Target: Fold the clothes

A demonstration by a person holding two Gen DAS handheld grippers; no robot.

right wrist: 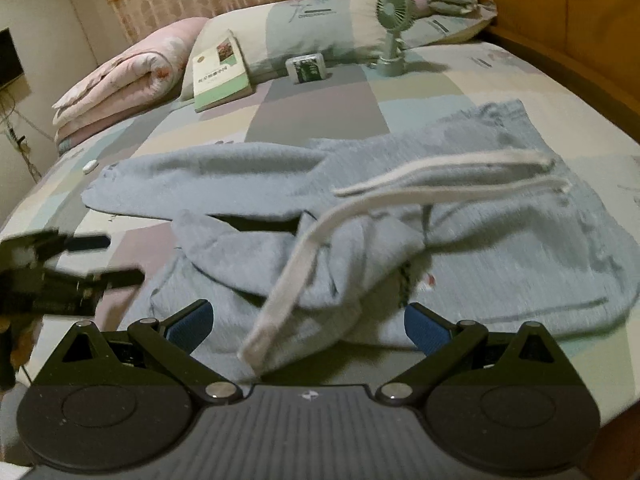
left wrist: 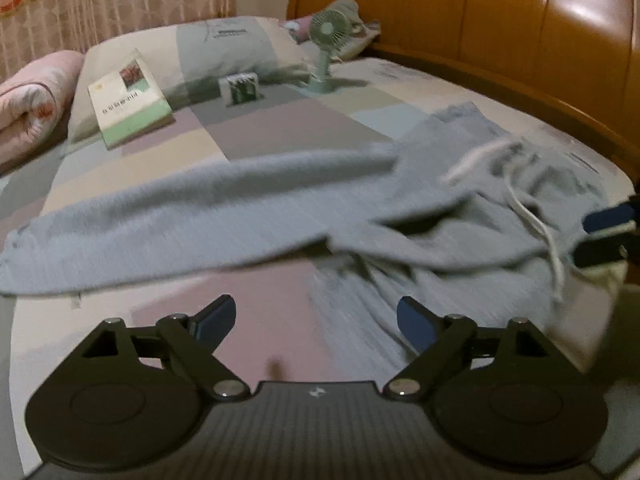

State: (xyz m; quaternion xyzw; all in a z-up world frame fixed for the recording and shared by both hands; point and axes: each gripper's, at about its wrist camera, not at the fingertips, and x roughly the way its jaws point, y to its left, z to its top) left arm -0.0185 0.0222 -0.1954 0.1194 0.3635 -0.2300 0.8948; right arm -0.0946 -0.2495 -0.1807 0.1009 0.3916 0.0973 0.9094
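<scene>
Grey sweatpants [left wrist: 248,216] lie rumpled on the patchwork bed sheet [left wrist: 280,128], one leg stretched to the left, the waist bunched at the right. Their white drawstrings [right wrist: 400,196] trail loose across the cloth in the right wrist view. My left gripper [left wrist: 316,320] is open just above the sheet in front of the pants, with nothing between its fingers. My right gripper [right wrist: 308,322] is open too, with a fold of the sweatpants [right wrist: 352,240] and a drawstring end lying between its fingers. Each view shows the other gripper at its edge: the right gripper [left wrist: 600,236], the left gripper [right wrist: 108,260].
A green-and-white book [left wrist: 128,98] leans on a pillow [left wrist: 224,48] at the far end. Beside it stand a small box [left wrist: 240,88] and a green desk fan [left wrist: 328,40]. A rolled pink quilt [right wrist: 120,80] lies at the left, a wooden headboard [left wrist: 520,20] at the right.
</scene>
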